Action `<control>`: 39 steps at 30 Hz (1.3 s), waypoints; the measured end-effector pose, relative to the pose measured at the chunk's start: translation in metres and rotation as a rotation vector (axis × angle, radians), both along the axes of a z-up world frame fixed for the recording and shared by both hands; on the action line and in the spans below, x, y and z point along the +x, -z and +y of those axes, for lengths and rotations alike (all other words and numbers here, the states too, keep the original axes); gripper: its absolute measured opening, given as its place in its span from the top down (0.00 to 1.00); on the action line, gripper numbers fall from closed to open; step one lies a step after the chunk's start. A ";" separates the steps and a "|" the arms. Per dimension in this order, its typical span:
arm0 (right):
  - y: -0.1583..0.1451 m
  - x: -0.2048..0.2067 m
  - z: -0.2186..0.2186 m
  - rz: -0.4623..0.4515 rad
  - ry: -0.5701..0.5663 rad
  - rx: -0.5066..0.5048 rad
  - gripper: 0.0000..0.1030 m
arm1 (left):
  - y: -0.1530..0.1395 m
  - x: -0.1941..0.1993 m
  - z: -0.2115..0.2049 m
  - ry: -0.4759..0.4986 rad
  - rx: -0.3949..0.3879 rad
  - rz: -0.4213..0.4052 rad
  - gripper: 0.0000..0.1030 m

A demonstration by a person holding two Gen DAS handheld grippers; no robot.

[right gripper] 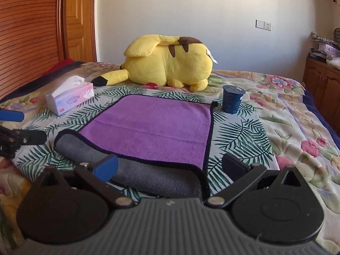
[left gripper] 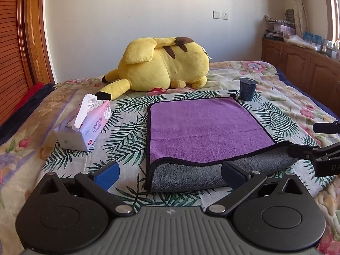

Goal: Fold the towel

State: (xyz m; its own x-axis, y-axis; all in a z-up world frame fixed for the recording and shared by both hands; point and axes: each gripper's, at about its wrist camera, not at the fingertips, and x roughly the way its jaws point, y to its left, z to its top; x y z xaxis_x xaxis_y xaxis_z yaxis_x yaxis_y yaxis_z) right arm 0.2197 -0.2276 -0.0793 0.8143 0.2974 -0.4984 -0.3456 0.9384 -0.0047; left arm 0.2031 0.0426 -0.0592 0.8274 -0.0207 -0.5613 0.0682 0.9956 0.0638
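Observation:
A purple towel [left gripper: 201,127] with black trim lies flat on the bed, its near edge turned over so the grey underside [left gripper: 191,176] shows. It also shows in the right wrist view [right gripper: 157,127], with the grey fold [right gripper: 148,178] near me. My left gripper [left gripper: 170,172] is open and empty, its fingers astride the towel's near left corner, just short of it. My right gripper [right gripper: 170,165] is open and empty over the near right corner of the fold. The right gripper's fingers [left gripper: 301,150] show at the left wrist view's right edge.
A yellow plush toy [left gripper: 165,63] lies behind the towel. A tissue box [left gripper: 85,127] stands to the left. A dark blue cup [left gripper: 247,89] stands by the far right corner of the towel. Wooden cabinets [left gripper: 297,63] line the right wall. The bed carries a floral cover [left gripper: 297,106].

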 end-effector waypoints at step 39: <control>0.042 0.063 -0.028 0.270 -0.013 0.057 0.24 | 0.049 0.058 0.032 0.016 -0.087 0.140 0.79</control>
